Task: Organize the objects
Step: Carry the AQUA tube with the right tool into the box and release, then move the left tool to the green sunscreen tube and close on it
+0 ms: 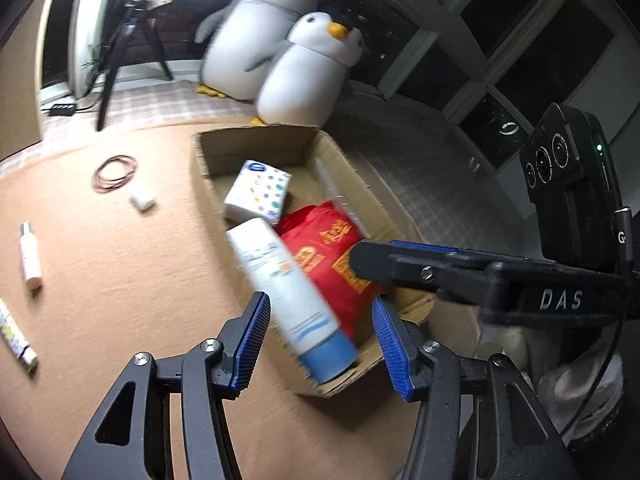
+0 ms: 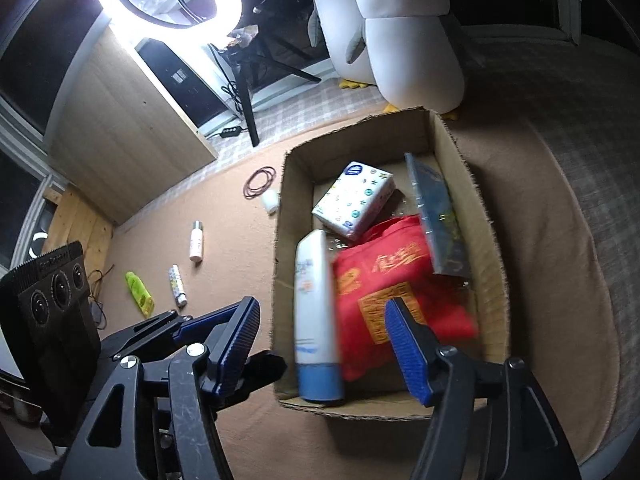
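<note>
Partly done. Cardboard box [image 2: 486, 240] already holding white tube with blue cap [image 2: 316, 312], red bag [image 2: 400, 292], patterned tissue pack [image 2: 354, 200] and a flat packet [image 2: 436, 216] against the 3 o'clock wall. Left gripper [image 1: 320, 344] jaws apart, tube seen between them but not pressed, lying loose in box. Right gripper [image 2: 324, 348] jaws apart, empty. Left outside on mat at 9 o'clock of box: rubber bands [image 2: 260, 182], small white piece [image 2: 270, 200], pink-capped bottle [image 2: 196, 242], patterned stick [image 2: 178, 290], green tube [image 2: 140, 294].
</note>
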`<state>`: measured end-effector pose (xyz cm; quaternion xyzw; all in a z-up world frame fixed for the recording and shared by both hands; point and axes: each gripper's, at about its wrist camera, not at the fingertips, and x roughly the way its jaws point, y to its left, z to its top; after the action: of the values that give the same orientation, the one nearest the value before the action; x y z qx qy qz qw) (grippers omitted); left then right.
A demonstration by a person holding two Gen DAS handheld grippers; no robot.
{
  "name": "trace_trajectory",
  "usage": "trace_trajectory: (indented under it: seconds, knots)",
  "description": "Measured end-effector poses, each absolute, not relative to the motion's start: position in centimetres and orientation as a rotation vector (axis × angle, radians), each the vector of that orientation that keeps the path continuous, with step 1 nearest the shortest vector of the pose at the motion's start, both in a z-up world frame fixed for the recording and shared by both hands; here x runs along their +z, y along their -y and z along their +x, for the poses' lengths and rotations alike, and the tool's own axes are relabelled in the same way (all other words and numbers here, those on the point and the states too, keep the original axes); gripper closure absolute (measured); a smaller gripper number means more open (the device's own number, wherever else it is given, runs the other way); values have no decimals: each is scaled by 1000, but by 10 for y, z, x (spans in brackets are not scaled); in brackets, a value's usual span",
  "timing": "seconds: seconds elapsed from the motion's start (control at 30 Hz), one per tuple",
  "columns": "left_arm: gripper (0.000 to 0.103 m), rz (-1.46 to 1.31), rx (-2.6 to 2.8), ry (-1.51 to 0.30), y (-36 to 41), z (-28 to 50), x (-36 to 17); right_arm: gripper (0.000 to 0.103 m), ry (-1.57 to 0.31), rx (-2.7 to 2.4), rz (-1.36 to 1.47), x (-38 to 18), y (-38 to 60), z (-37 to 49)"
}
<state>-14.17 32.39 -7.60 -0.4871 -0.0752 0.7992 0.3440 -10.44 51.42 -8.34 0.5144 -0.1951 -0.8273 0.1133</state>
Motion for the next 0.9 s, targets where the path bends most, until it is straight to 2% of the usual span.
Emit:
trace_trajectory:
  seconds: [0.27,0.43,0.9]
  knots:
    - [43,-1302,2205,275,-234,-135,-78,40,517,-2435,1411,-79,-476,-105]
    - [42,-1336,2301,353,-161,-138,-83,30,487,-2379,1371,-77,-435,-108]
    - [41,-1455,2501,567,41,-129,-115,30,330,-2180,1440,-95,-288,-131]
